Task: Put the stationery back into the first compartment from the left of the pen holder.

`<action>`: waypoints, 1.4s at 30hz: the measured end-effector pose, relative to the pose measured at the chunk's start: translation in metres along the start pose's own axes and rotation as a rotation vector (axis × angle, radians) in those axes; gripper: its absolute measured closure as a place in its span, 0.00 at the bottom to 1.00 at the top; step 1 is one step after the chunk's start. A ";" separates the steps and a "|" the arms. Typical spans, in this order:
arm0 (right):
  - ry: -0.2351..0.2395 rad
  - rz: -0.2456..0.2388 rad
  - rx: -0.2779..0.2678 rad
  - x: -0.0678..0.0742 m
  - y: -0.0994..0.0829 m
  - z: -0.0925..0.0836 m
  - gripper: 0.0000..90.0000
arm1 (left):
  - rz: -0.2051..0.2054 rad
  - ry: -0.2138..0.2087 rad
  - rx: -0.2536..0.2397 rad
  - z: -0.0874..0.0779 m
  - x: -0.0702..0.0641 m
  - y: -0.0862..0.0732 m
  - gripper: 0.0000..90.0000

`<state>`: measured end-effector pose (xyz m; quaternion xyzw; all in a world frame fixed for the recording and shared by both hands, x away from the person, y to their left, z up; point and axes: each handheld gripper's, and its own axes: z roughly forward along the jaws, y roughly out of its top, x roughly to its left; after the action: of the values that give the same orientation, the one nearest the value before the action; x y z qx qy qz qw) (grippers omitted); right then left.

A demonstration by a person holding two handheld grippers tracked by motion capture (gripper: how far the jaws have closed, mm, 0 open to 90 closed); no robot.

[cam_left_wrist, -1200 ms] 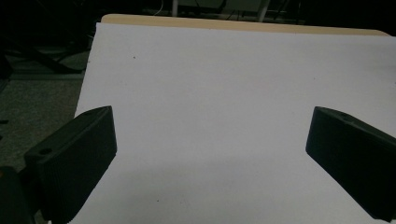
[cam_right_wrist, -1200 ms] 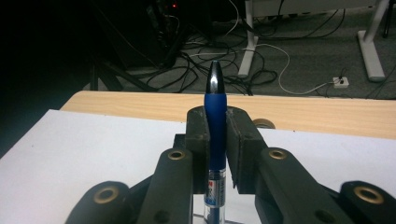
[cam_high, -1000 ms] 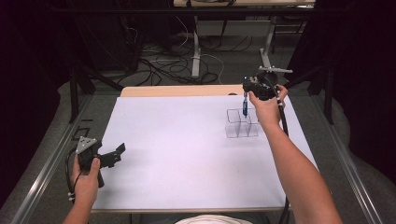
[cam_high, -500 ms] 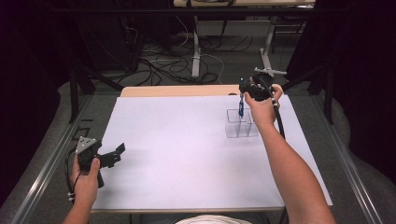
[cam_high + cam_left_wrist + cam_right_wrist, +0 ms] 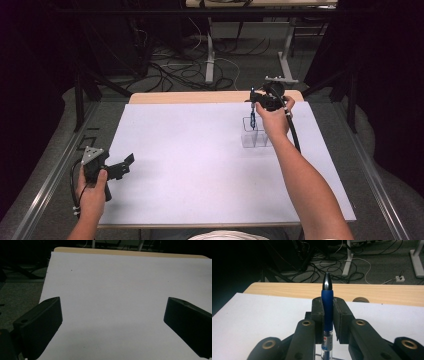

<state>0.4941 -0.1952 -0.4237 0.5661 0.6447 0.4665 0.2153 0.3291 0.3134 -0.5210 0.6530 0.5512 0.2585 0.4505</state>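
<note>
Surface: white sheet (image 5: 200, 165) on a wooden table (image 5: 200, 96)
Right gripper (image 5: 253, 101): clamped on a blue pen (image 5: 327, 307), held upright above the clear holder (image 5: 255, 135) at the far right
Left gripper (image 5: 127, 164): jaws spread wide, nothing between, near left edge

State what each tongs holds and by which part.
The right tongs grip a blue pen by its blue grip section, just behind the silver tip. The left tongs are open and hold nothing.
</note>
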 end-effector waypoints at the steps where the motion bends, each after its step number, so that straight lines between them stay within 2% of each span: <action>1: 0.001 -0.001 0.006 0.000 -0.001 0.000 0.89 | 0.000 -0.001 -0.002 0.000 0.000 0.000 0.02; 25: 0.010 -0.016 0.040 0.005 -0.016 0.011 0.89 | 0.003 -0.001 -0.003 0.001 0.001 0.000 0.02; 32: 0.018 -0.030 0.048 0.009 -0.020 0.013 0.89 | 0.001 0.000 0.001 0.000 0.000 0.000 0.02; 35: 0.019 -0.055 0.046 0.011 -0.021 0.013 0.89 | 0.002 -0.002 0.000 0.000 0.000 0.000 0.02; 42: 0.018 -0.055 0.043 0.014 -0.025 0.015 0.89 | 0.005 -0.001 -0.001 0.000 0.001 0.000 0.02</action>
<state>0.4894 -0.1753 -0.4480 0.5485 0.6718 0.4514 0.2100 0.3298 0.3140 -0.5213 0.6543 0.5493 0.2593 0.4505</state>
